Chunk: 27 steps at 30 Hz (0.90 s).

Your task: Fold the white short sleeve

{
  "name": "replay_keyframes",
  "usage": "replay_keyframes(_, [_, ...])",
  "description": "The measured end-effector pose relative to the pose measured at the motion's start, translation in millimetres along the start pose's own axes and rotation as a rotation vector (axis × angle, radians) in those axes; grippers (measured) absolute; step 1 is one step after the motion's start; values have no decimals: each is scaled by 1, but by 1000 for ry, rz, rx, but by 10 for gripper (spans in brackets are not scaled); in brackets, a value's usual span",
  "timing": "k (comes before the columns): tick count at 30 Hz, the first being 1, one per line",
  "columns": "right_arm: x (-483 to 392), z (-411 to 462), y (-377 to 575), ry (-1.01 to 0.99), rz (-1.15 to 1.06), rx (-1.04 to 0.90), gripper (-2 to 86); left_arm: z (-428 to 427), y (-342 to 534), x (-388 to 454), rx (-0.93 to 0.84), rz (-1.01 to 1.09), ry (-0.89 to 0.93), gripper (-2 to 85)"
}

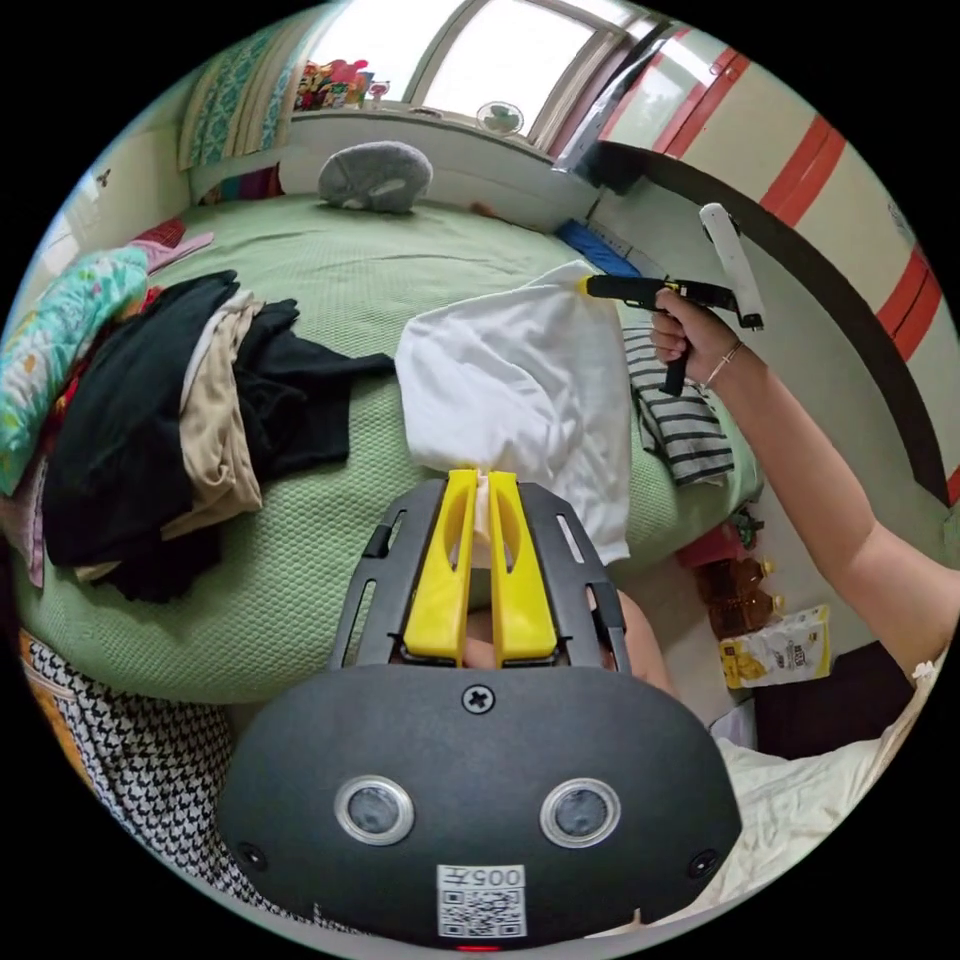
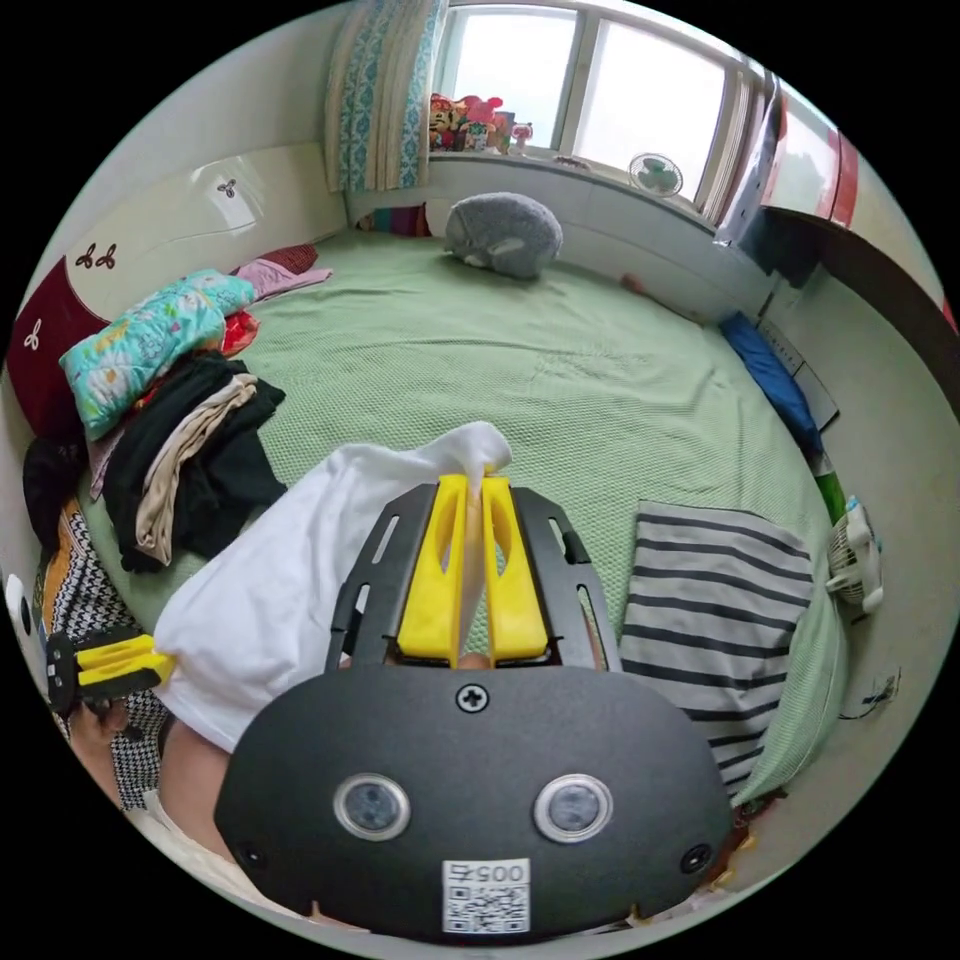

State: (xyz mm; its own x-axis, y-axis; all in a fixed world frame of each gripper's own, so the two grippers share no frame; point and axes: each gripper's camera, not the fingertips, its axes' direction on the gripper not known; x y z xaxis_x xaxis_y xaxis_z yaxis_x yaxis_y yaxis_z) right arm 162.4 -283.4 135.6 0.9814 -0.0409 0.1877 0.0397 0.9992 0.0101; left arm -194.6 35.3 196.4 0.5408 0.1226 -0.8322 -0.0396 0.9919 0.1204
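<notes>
The white short sleeve shirt hangs in the air above the green bed, stretched between both grippers. My left gripper is shut on one edge of it, cloth pinched between the yellow jaws. In the left gripper view the right gripper pinches the far corner, held by a hand. In the right gripper view my right gripper is shut on the shirt, and the left gripper holds its other end at lower left.
A pile of dark and beige clothes lies on the bed's left side, with a floral bundle behind it. A folded striped garment rests on the bed's right edge. A grey plush sits near the window.
</notes>
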Motion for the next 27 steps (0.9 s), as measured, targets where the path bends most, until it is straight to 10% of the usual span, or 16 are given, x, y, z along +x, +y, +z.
replay_keyframes(18, [171, -183, -11, 450, 25, 75, -6, 15, -102, 220, 172, 190, 314, 30])
replay_keyframes(27, [304, -84, 80, 299, 341, -240, 71, 190, -130, 295, -166, 145, 305, 38])
